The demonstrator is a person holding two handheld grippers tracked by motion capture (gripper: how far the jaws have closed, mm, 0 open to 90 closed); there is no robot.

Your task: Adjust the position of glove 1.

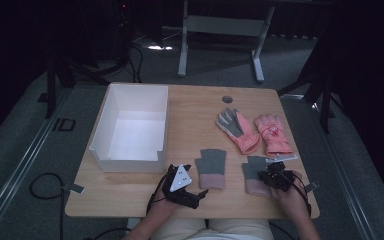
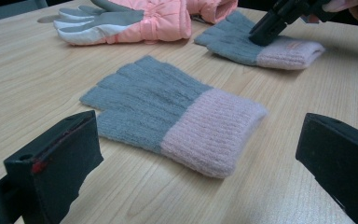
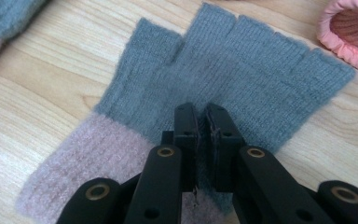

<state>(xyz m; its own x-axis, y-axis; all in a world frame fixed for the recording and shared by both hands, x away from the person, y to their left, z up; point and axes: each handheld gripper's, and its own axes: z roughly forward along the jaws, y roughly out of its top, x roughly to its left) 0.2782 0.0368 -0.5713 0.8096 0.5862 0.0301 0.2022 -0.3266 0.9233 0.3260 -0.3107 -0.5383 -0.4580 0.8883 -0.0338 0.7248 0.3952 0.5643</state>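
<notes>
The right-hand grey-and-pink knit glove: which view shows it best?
The right gripper view: the knit glove spreads under the shut right gripper, pinched. The left gripper view shows it far off; the high view shows it small, partly covered.

The fingerless knit glove under my right hand lies flat on the counter at about 5 o'clock, grey across the palm and stubby finger openings, pale pink at the ribbed cuff, which points back at me. Its grey knit is pinched up in a small fold between my right jaws. Its twin lies flat just beside it toward 7 o'clock, untouched.
</notes>
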